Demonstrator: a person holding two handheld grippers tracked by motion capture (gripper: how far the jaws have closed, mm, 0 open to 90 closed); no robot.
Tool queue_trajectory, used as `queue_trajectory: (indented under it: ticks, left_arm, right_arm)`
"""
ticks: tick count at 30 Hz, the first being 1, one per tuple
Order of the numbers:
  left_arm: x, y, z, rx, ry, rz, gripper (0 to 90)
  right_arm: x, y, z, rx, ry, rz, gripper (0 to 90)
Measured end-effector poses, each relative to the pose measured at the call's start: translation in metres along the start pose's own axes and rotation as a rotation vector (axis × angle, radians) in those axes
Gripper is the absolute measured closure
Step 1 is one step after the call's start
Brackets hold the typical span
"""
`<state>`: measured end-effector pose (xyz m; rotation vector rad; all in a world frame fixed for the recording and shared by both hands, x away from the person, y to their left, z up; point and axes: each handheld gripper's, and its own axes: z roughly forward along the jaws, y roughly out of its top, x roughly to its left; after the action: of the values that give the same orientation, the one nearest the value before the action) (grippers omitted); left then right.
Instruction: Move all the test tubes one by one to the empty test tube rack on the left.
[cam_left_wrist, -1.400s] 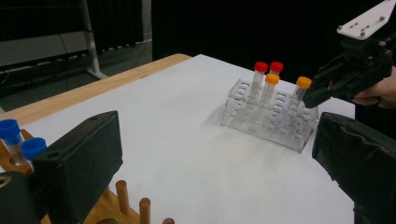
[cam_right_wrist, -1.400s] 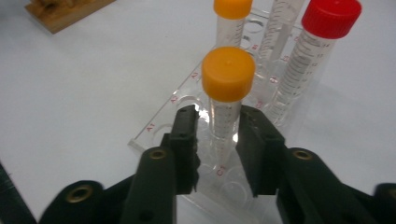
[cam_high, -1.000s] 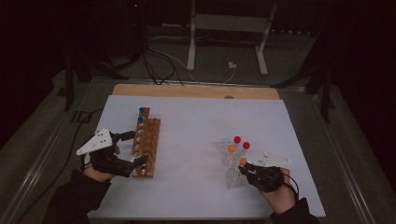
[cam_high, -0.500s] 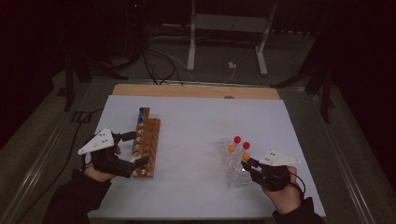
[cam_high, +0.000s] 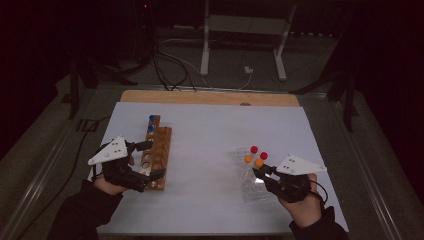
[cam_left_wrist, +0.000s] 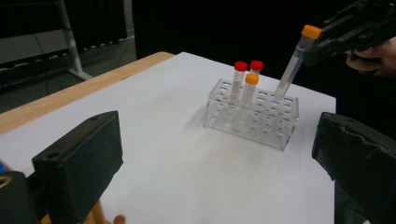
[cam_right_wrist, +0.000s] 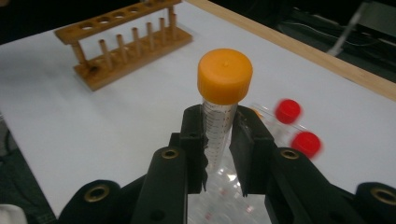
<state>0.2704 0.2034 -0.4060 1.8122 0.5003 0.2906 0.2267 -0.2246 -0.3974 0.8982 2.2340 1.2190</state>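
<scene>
**A:** Right, from the high view first: where does the tube sit against the claw?

**B:** The right gripper is clamped on the orange-capped tube, just over the near right part of the clear rack. Three more capped tubes stand in the rack's far end. The left gripper reaches across the wooden rack, jaws apart either side of it; whether they touch it I cannot tell. Two blue-capped tubes stand at its far end.

**A:** And the left gripper view?

**B:** Its own jaws stand wide with nothing between them. Beyond, the orange-capped tube is tilted, cap leaning toward the right gripper, tip pointing down at the clear rack and looking about level with its top edge. The two red caps and one orange cap stand upright just beside that tip.

**A:** Right gripper view?

**B:** Pads pinch the orange-capped tube just under its cap, long axis running up between the jaws. The wooden rack lies well apart across the white sheet, with open table between. Red-capped tubes are close on one side.

**A:** So what matters next?

**B:** I'd judge the tip must clear the rack and the neighbouring caps before any sideways carry toward the wooden rack, which the left hand is nearer.
</scene>
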Motion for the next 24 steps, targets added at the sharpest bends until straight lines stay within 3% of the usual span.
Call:
queue_trajectory:
  ticks: [4, 11, 24]
  left_arm:
    - [-0.005, 0.003, 0.006, 0.007, -0.025, 0.008, 2.8]
    - [-0.015, 0.006, 0.032, 0.038, -0.087, 0.017, 5.0]
    - [-0.033, 0.008, 0.073, 0.068, -0.185, 0.024, 12.7]
  right_arm:
    - [0.007, 0.004, 0.010, 0.004, 0.035, -0.012, 75.3]
    - [0.018, 0.003, 0.029, 0.033, 0.085, -0.031, 75.3]
    - [0.033, 0.000, 0.052, 0.071, 0.143, -0.053, 75.3]
